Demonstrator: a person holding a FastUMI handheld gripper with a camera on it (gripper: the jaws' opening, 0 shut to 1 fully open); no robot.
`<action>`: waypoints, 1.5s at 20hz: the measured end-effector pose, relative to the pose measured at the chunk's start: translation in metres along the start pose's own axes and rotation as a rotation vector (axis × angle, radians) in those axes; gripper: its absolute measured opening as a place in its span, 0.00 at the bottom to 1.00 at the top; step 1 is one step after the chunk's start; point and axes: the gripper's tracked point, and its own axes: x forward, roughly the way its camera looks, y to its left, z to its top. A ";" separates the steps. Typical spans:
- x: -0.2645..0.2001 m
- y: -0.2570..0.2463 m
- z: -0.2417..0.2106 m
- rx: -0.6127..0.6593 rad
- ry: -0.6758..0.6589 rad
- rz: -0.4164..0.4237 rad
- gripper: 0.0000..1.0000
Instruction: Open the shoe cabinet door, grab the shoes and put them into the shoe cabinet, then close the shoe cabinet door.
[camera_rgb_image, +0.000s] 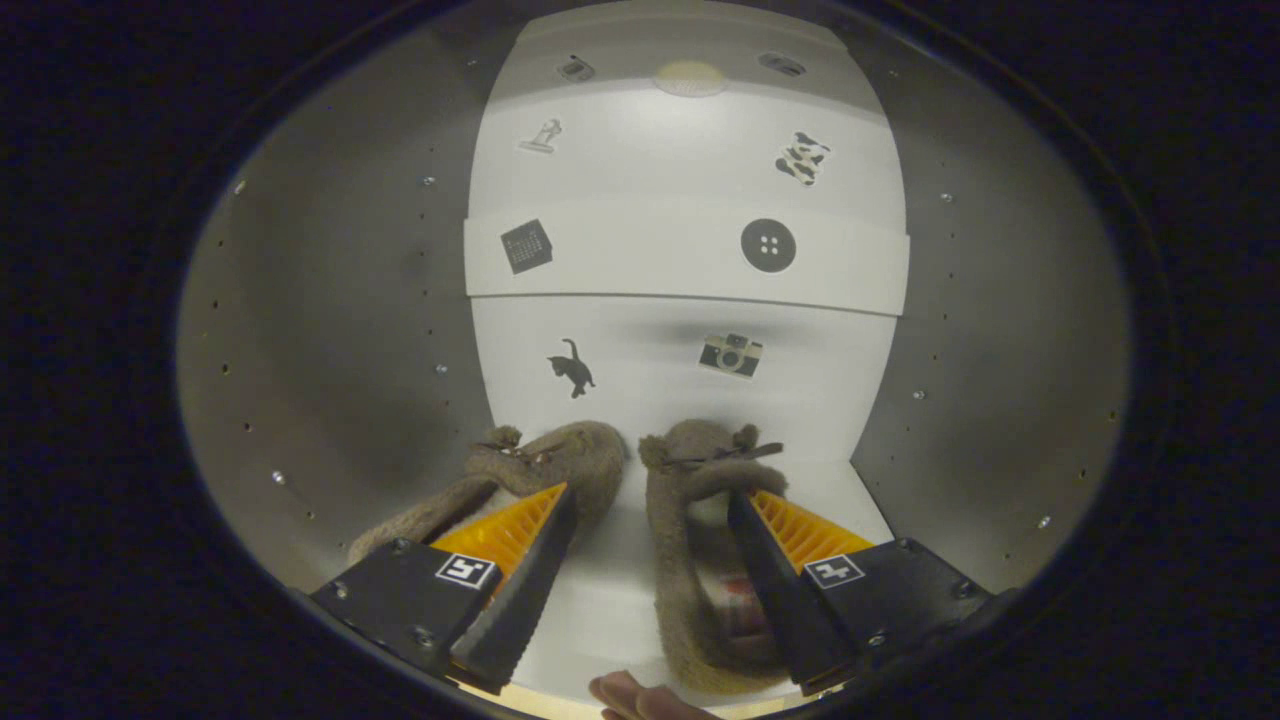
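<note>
A: Where's the camera?
B: Inside the shoe cabinet (330, 330). Grey side walls, white back panel (680, 180) with stickers, one shelf (690, 265) across the middle.

A: Shoes?
B: Two brown fuzzy slippers on the cabinet floor (600, 600), toes toward the back panel, side by side with a gap between. Left slipper (560, 465) lies partly under the left finger. Right slipper (690, 520) lies along the inner side of the right finger, heel toward the camera.

A: Hand-held gripper (650, 510)?
B: Released, fingers spread wide, nothing pinched. Bare floor and part of the right slipper sit between them.

A: Anything else?
B: Fingertips of a person's hand (640, 698) behind the gripper, at the cabinet's front.
</note>
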 end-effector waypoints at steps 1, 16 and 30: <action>-0.010 0.000 0.003 -0.016 -0.023 -0.005 0.97; -0.302 0.022 0.051 -0.036 -0.379 -0.086 0.99; -0.539 0.013 -0.030 0.006 -0.414 0.016 0.99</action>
